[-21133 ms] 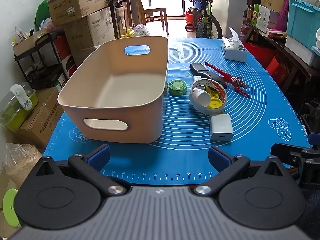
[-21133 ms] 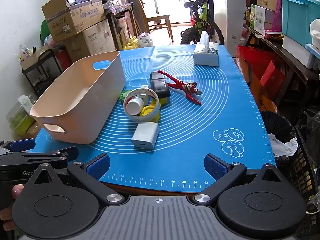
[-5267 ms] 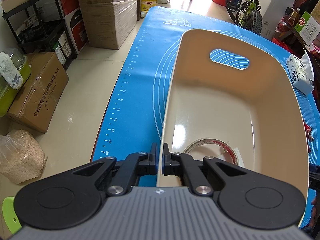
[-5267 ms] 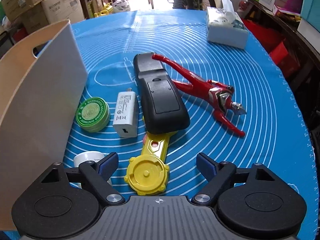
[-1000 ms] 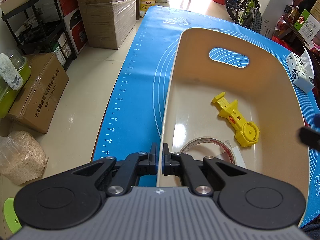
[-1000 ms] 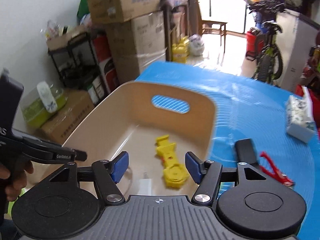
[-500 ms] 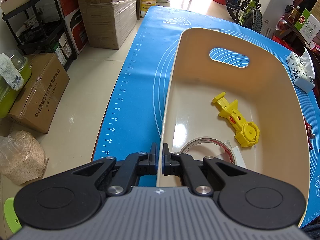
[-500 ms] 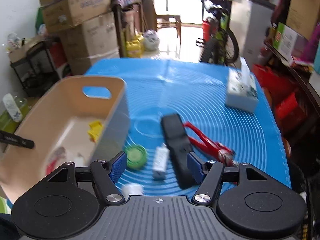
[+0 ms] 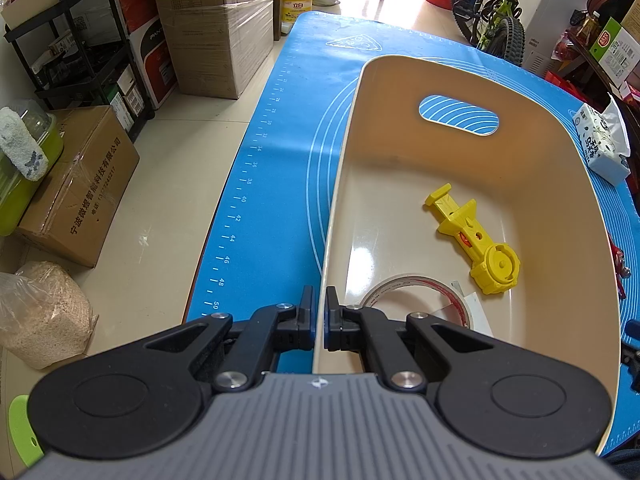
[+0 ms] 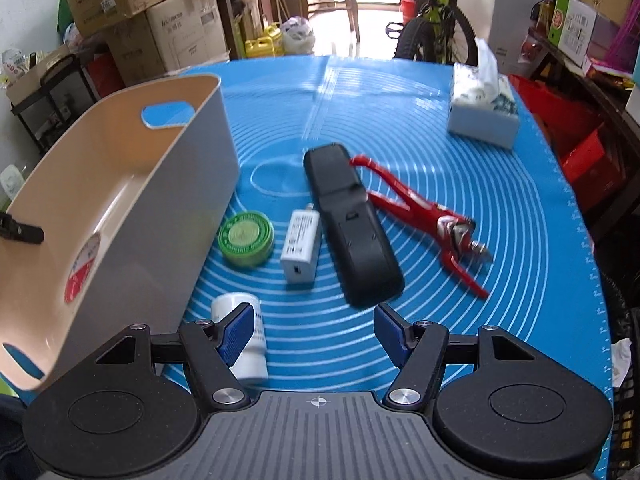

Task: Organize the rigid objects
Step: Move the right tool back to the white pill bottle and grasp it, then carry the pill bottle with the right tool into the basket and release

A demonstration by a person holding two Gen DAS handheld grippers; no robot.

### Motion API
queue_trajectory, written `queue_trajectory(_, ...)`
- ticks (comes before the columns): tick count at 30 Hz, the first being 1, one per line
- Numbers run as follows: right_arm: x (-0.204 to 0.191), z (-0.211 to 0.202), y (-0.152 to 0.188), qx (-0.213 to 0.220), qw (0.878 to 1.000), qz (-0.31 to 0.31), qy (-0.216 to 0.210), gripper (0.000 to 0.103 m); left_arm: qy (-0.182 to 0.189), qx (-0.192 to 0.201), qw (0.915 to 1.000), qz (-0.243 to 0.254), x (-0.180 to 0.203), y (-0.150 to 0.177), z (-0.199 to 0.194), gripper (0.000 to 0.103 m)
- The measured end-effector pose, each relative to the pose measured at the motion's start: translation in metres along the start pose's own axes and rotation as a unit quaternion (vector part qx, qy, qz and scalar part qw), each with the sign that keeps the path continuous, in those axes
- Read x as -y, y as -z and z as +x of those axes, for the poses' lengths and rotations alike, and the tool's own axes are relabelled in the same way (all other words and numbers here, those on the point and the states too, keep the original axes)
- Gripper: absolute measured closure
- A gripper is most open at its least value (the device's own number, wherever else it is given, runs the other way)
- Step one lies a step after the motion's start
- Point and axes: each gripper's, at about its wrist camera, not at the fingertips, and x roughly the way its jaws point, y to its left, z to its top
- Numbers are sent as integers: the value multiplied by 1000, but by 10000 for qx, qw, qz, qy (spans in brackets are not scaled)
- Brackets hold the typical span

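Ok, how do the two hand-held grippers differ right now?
The left hand-held gripper is shut on the beige bin, clamping its near rim, while the right hand-held gripper is open and holds nothing. The left sits at the bin; the right hangs over the blue mat near the white bottle. Both have blue pads.

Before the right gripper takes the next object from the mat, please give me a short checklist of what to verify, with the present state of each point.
1. Right gripper open and holding nothing: ok.
2. Left gripper clamped on the bin rim, steadying it: ok.
3. Free floor space in the bin beside the yellow tool and tape roll: ok.
4. Objects left on the mat: white bottle, green tin, white charger, black remote, red figure: not ok, still outside.
5. White bottle between the right fingers: not ok, it lies behind the left finger.
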Motion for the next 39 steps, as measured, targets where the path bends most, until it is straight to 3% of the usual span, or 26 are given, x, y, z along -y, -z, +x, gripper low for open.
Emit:
queue_trajectory(20,-40,41,4,-268,9971,-588,-406,28,-12,2,10000,8,-2,0,0,98)
queue_trajectory(24,-48,48,5,-306,9968,-653,-350,36,-8,1,10000,3,-1,0,0,98)
queue_trajectory(29,-51,53,6,-355,9962,-725,-334,58,-9,1,10000,4,-1,0,0,98)
queue_trajectory(39,-46,36,5,-143,9982,-550,-176,59,-6,1,10000,-1,-2,0,-1,98)
